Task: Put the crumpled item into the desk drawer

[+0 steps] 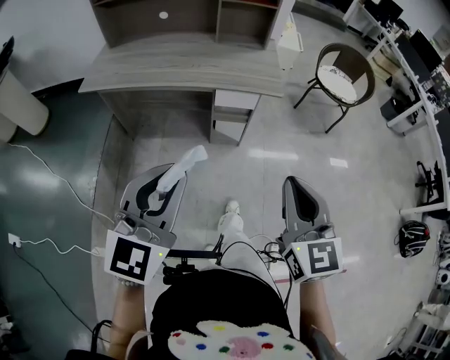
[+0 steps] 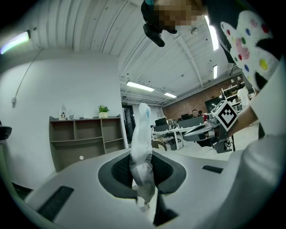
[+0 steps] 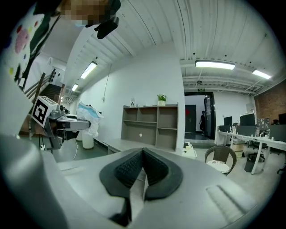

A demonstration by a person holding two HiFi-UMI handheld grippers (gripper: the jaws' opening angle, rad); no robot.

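My left gripper (image 1: 169, 184) is shut on a crumpled white item (image 1: 185, 162), a long twisted wad that sticks out past its tips toward the desk. In the left gripper view the wad (image 2: 142, 147) stands upright between the dark pads (image 2: 119, 172). My right gripper (image 1: 296, 185) hangs beside it, shut and empty; its pads (image 3: 129, 167) meet with nothing between them. The grey desk (image 1: 176, 67) stands ahead across the floor, and its drawer unit (image 1: 232, 114) shows closed fronts. Both grippers are well short of the desk.
A shelf unit (image 1: 190, 17) sits on the desk's back. A wicker chair (image 1: 343, 76) stands to the right of the desk, and a white bin (image 1: 21, 105) to the left. A white cable (image 1: 53, 242) trails over the floor at left. Office desks (image 1: 415, 63) line the right side.
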